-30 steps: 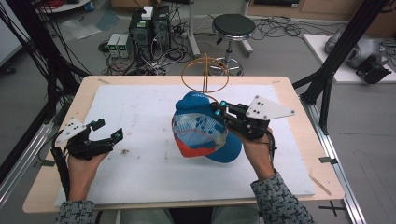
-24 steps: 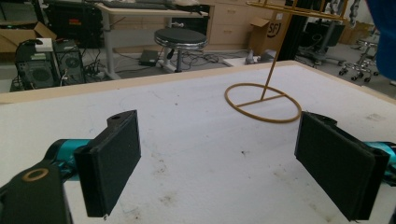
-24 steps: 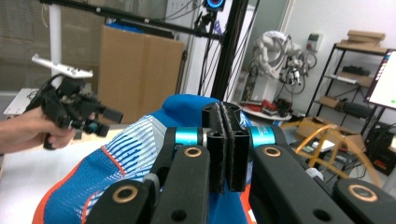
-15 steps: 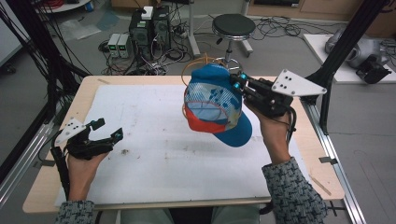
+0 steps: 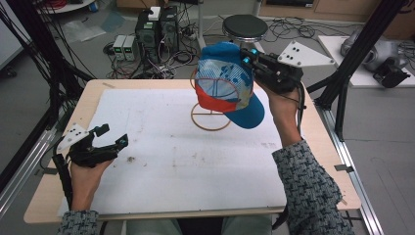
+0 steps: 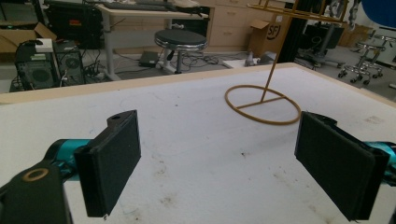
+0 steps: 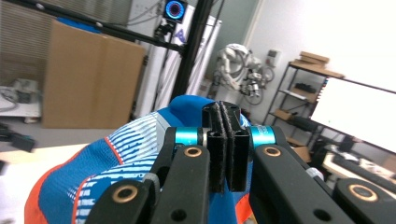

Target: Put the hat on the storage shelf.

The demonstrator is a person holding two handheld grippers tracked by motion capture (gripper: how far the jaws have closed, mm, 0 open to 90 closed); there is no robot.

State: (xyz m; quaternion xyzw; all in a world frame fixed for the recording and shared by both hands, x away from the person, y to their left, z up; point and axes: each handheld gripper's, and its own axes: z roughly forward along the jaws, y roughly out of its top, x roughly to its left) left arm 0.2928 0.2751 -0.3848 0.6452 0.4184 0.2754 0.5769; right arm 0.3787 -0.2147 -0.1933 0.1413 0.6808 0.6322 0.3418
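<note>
Two grippers work over a white-covered table (image 5: 161, 205). From the high view, the right gripper (image 5: 247, 58) holds a blue, white and orange cap (image 5: 227, 83) up in the air above a thin wire stand (image 5: 210, 116), whose ring base rests on the table. The right gripper view adds the detail of the grip: jaws pressed together on the cap's fabric (only a thin fold between the pads). The left gripper (image 5: 111, 137) rests low at the table's near left; its own view shows both pads (image 6: 114, 161) wide apart, holding nothing, facing the stand.
</note>
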